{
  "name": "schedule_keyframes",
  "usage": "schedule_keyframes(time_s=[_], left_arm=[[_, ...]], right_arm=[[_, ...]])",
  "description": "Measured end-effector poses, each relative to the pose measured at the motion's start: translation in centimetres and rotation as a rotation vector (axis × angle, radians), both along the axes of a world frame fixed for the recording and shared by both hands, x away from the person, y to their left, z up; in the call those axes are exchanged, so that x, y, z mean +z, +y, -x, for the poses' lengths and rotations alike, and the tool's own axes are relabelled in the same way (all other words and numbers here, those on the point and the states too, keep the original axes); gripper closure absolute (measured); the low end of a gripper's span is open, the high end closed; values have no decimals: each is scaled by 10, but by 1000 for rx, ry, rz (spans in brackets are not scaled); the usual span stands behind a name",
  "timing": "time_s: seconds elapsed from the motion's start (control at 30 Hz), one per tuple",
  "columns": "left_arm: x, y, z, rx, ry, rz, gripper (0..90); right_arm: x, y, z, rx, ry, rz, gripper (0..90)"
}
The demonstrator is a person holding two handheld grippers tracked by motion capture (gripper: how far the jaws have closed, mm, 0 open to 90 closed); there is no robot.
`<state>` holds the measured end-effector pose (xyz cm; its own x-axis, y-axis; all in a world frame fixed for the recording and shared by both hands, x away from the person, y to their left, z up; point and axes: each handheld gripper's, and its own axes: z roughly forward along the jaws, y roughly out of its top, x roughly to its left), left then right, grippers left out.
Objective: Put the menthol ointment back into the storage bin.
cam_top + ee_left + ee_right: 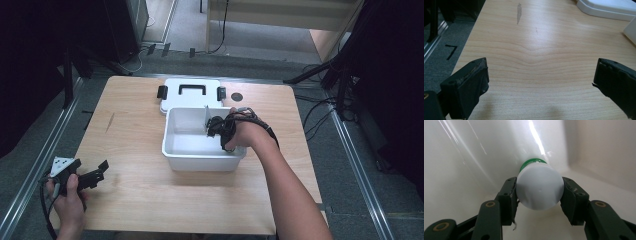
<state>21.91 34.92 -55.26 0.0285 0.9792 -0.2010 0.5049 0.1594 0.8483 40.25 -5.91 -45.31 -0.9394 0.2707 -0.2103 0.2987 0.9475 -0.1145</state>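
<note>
right tongs (539, 192) inside white bin (200, 159), right compartment beside upright divider (206, 121); jaws clamped on white bottle (540, 188) with green band at far end, bottle pointing toward bin wall. right hand (242, 132) over bin's 3 o'clock side. bin at bench (135, 195) centre; white lid (190, 95) with black handle and latches lying flat at bin's 12 o'clock, touching it. left tongs (92, 175) at bench's 8 o'clock, jaws spread wide, nothing between, above bare wood; left hand (67, 197) holding them.
</note>
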Motion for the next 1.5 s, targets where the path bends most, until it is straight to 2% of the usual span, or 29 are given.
schedule_keyframes(time_s=[0.3,0.53,0.67,0.93,1.2,1.3,1.5], left_arm=[[0,0,0,-1,-1,1,3],[0,0,0,-1,1,1,3],[0,0,0,-1,1,1,3],[0,0,0,-1,1,1,3],[0,0,0,-2,2,1,3],[0,0,0,-2,3,0,3],[0,0,0,-2,0,-1,3]], right_arm=[[-2,1,1,23,3,36,506],[-2,1,1,28,3,36,497],[-1,1,1,32,4,43,527],[-1,0,2,32,4,31,520],[5,-3,3,21,12,-19,440],[16,-7,4,7,5,-73,407],[30,-13,7,-17,-9,-120,352]])
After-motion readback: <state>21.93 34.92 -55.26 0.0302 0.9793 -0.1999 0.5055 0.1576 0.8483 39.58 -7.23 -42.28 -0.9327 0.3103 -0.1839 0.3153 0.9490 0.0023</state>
